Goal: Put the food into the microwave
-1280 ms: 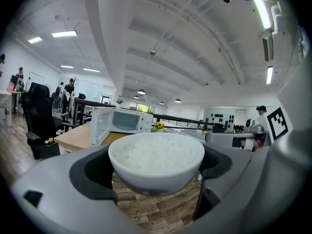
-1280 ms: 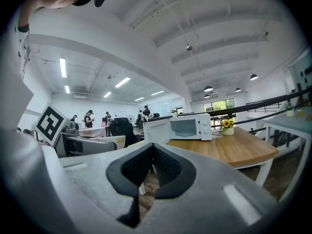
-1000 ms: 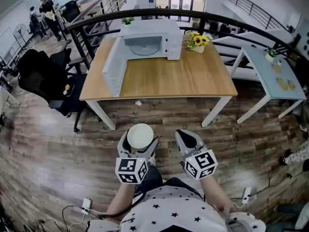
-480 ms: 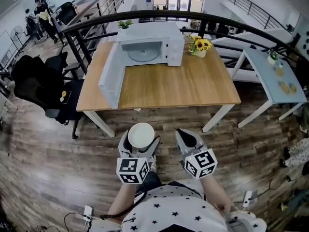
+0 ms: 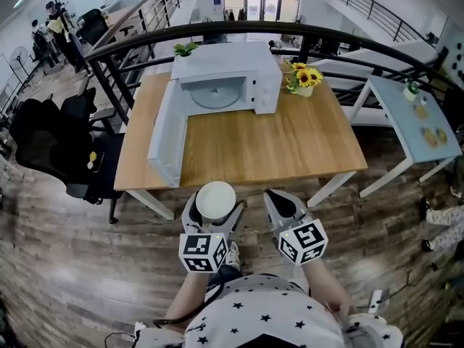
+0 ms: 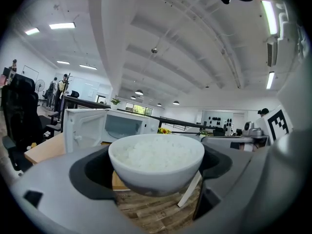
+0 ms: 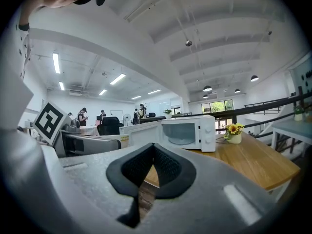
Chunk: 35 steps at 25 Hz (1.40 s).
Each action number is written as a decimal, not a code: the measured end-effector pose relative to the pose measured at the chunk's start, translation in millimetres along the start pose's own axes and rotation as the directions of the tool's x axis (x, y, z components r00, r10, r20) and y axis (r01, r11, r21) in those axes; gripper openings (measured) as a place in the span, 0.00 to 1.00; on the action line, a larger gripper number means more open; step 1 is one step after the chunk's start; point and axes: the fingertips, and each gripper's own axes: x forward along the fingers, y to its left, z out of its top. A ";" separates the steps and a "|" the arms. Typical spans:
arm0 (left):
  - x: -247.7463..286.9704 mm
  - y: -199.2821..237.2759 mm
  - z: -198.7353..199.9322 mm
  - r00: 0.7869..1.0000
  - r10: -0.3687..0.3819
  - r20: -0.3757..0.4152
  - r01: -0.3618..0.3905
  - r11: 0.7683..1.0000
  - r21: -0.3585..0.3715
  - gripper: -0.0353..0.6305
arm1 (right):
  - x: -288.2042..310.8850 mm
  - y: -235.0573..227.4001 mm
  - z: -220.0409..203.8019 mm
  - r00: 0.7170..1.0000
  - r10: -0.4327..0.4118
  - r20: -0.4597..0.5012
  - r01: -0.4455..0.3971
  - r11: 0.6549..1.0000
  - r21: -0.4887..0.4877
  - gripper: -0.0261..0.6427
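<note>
A white bowl of rice sits between the jaws of my left gripper, which is shut on it, just before the table's front edge. The white microwave stands at the back of the wooden table, its door swung open to the left and the glass turntable showing inside. My right gripper is beside the left one, jaws touching with nothing between them.
A pot of sunflowers stands right of the microwave. A black office chair is left of the table, a pale side table to the right. A black railing runs behind. People stand far off at the left.
The table and microwave have drawn nearer and lower in the head view; I have come closer to the table. Both grippers keep their hold and pose.
</note>
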 end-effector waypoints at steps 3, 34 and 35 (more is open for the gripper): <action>20.2 12.5 8.9 1.000 -0.010 0.000 0.010 1.000 0.004 0.79 | 19.6 -8.8 5.8 1.000 -0.007 -0.003 0.007 1.000 -0.003 0.05; 164.8 103.2 51.6 0.995 -0.090 -0.040 0.090 0.996 0.007 0.79 | 169.1 -74.2 29.3 0.997 -0.073 -0.029 0.073 0.997 0.007 0.05; 167.9 102.4 51.5 0.995 -0.094 -0.041 0.094 0.996 0.008 0.79 | 169.6 -76.1 29.2 0.997 -0.075 -0.031 0.075 0.997 0.009 0.05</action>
